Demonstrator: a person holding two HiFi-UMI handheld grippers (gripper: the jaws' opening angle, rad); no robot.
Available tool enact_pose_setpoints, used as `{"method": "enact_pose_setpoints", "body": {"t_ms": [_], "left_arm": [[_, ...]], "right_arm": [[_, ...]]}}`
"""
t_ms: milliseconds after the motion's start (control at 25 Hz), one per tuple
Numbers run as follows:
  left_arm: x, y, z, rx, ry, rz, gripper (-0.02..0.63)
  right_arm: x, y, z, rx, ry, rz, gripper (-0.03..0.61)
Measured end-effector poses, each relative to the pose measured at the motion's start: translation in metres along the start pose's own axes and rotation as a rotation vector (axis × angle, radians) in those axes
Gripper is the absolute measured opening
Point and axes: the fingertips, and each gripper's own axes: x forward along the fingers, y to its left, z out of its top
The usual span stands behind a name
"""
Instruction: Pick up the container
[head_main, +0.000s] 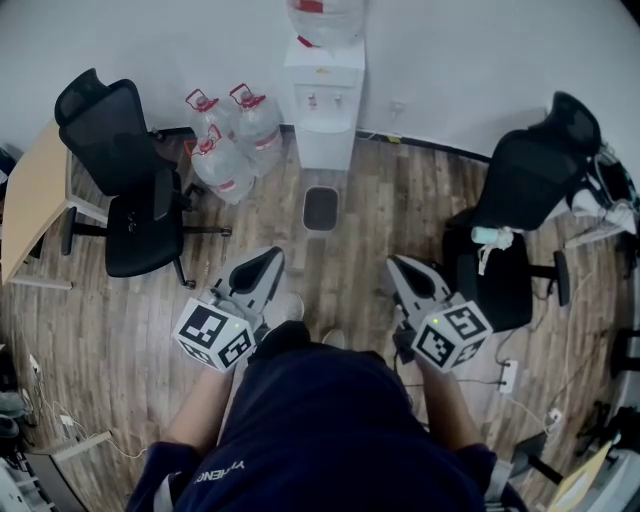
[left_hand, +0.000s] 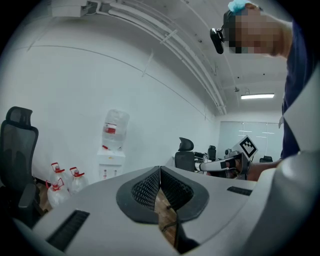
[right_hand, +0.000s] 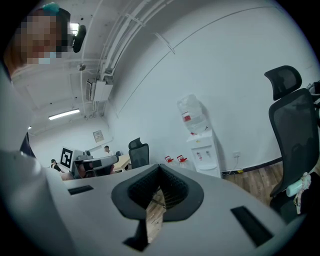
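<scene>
Straight ahead at twelve o'clock, by the water cooler (head_main: 323, 100), the dark container (head_main: 320, 208) sits on the floor (head_main: 380, 200); your left gripper (head_main: 268, 258) and right gripper (head_main: 400, 265) are both shut and empty, so open one wide before reaching.

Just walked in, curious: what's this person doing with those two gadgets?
A person stands holding a two-jaw gripper in each hand. The left gripper and right gripper are both shut and empty. A small dark container sits untouched on the wooden floor ahead, in front of the water dispenser.
</scene>
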Motion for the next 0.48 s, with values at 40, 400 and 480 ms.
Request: {"method": "enact_pose_setpoints", "body": {"t_ms": [40, 400, 480], "left_arm": [[0.004, 0.003, 0.001, 0.001, -0.001, -0.001, 0.026], [0.06, 0.069, -0.005, -0.034, 0.023, -0.02, 0.026], [0.079, 0.096, -0.006, -0.044, 0.033, -0.027, 0.026]], "right_arm": [[0.003, -0.004, 0.001, 0.001, 0.001, -0.002, 0.017], [0.065, -0.045, 0.01, 0.015, 0.051, -0.043, 0.017], [0.092, -0.057, 0.011, 0.024, 0.071, -0.054, 0.017]]}}
